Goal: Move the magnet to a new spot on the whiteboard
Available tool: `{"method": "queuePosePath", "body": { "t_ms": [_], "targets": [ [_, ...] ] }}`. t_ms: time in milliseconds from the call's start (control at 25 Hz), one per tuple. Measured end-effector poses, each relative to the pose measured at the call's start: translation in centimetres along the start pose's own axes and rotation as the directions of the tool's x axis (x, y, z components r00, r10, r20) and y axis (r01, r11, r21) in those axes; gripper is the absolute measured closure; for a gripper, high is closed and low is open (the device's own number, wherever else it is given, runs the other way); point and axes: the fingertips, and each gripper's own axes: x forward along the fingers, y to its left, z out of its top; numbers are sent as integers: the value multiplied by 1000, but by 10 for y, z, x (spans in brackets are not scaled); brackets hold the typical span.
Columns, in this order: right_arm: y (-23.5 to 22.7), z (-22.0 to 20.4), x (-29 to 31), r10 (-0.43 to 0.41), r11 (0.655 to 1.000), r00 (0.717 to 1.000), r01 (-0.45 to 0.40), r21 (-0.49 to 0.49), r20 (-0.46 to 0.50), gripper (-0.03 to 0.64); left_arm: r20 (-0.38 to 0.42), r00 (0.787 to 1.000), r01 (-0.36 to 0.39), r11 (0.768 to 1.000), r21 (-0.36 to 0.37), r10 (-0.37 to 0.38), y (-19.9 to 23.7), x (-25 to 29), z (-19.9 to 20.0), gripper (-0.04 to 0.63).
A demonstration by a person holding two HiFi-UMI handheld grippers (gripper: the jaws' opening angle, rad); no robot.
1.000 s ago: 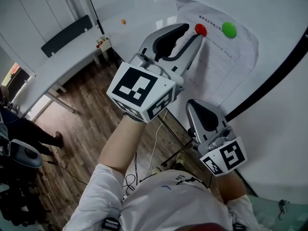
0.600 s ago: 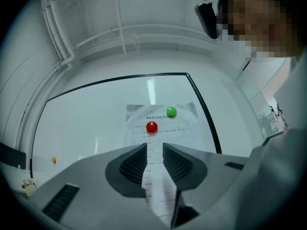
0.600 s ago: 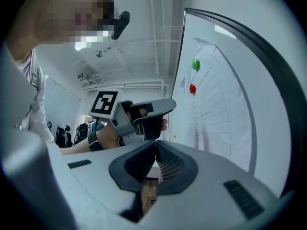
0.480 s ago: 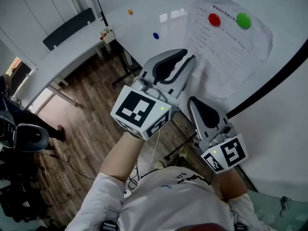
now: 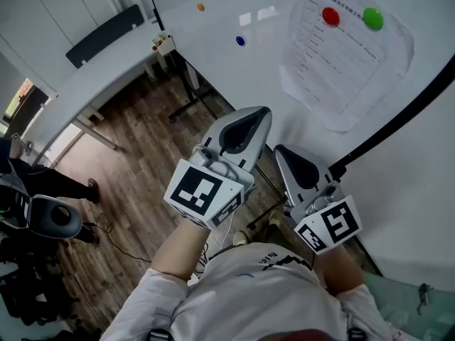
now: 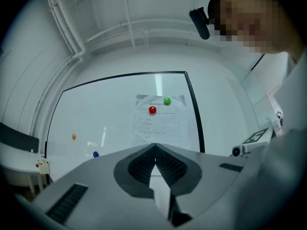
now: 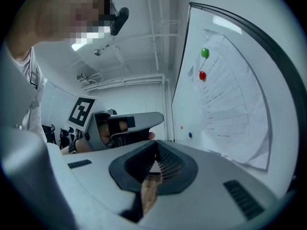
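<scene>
Red magnet (image 5: 330,15) sits just beside a green magnet (image 5: 372,18) at the top of a paper sheet (image 5: 341,69) on the whiteboard (image 5: 270,48), well apart from both claws. The left claw (image 5: 263,111), which has just been closing, is pressed together on nothing, clear of the board. The right claw (image 5: 281,150) beside it is likewise pressed together and empty.
</scene>
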Motion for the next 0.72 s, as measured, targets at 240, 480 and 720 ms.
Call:
{"method": "queuePosePath", "body": {
  "t_ms": [240, 480, 720],
  "targets": [
    [16, -20, 1, 7, 1000, 998, -6, 11, -60, 603, -29, 999, -18, 998, -56, 16, -2, -29, -21, 583],
    [23, -19, 2, 3, 1000, 998, -3, 6, -66, 603, -35, 999, -19, 999, -50, 18, -4, -37, -24, 583],
    [25, -16, 2, 2, 1000, 998, -2, -3, -65, 603, -29, 999, -19, 999, -47, 18, -5, -38, -22, 583]
  ]
}}
